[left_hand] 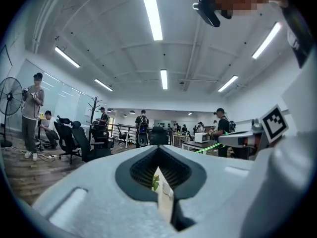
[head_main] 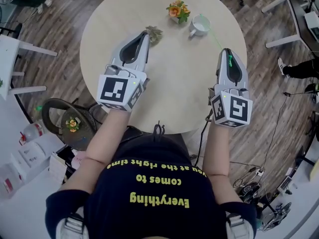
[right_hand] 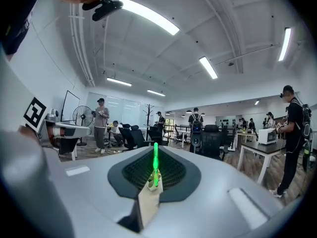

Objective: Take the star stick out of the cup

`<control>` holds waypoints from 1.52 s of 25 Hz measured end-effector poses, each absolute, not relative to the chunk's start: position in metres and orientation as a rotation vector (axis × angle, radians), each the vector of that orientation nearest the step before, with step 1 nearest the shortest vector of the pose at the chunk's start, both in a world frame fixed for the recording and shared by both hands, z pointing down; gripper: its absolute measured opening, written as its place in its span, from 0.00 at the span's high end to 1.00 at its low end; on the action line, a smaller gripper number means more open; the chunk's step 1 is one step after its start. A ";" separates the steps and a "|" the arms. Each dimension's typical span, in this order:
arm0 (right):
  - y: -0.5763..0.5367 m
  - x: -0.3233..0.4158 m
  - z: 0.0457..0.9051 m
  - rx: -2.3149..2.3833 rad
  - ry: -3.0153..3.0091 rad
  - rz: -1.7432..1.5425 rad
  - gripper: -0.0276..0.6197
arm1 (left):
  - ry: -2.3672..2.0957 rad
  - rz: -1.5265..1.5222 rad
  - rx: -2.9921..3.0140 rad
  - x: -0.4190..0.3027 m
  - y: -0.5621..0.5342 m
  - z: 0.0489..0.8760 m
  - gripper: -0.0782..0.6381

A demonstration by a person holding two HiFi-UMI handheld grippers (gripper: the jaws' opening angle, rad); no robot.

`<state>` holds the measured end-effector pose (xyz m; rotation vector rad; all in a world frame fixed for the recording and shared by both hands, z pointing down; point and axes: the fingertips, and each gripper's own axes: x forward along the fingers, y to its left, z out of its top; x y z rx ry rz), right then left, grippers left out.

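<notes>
While the left gripper (head_main: 144,35) is hovering with jaws together and empty, tips near a small plant (head_main: 155,34), the white cup (head_main: 199,26) is standing on the round table (head_main: 164,88), the right gripper (head_main: 227,51) is clamping the green star stick (right_hand: 155,165), shaft slanting toward the cup.

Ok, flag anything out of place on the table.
Nothing spilled or broken. One oddity: a small leafy sprig sits by itself at the left gripper's tip, away from the flower pot.
</notes>
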<state>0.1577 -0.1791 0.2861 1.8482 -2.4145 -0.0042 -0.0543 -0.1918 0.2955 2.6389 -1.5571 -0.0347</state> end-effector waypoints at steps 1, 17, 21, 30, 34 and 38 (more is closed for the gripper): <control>-0.175 0.157 0.281 1.852 -2.420 -0.024 0.91 | -1.561 -0.034 2.639 -0.056 -0.189 0.294 0.89; -0.137 0.151 0.238 1.910 -2.459 -0.176 0.91 | -1.579 -0.025 2.666 -0.063 -0.165 0.280 0.89; -0.134 0.152 0.234 1.916 -2.463 -0.190 0.91 | -1.575 -0.017 2.669 -0.062 -0.164 0.280 0.89; -0.131 0.161 0.230 1.966 -2.459 -0.196 0.91 | -1.594 0.013 2.695 -0.058 -0.162 0.277 0.89; -0.133 0.162 0.231 1.975 -2.458 -0.204 0.91 | -1.600 0.016 2.689 -0.059 -0.164 0.279 0.89; -0.133 0.165 0.230 1.981 -2.463 -0.205 0.91 | -1.603 0.017 2.684 -0.057 -0.165 0.280 0.89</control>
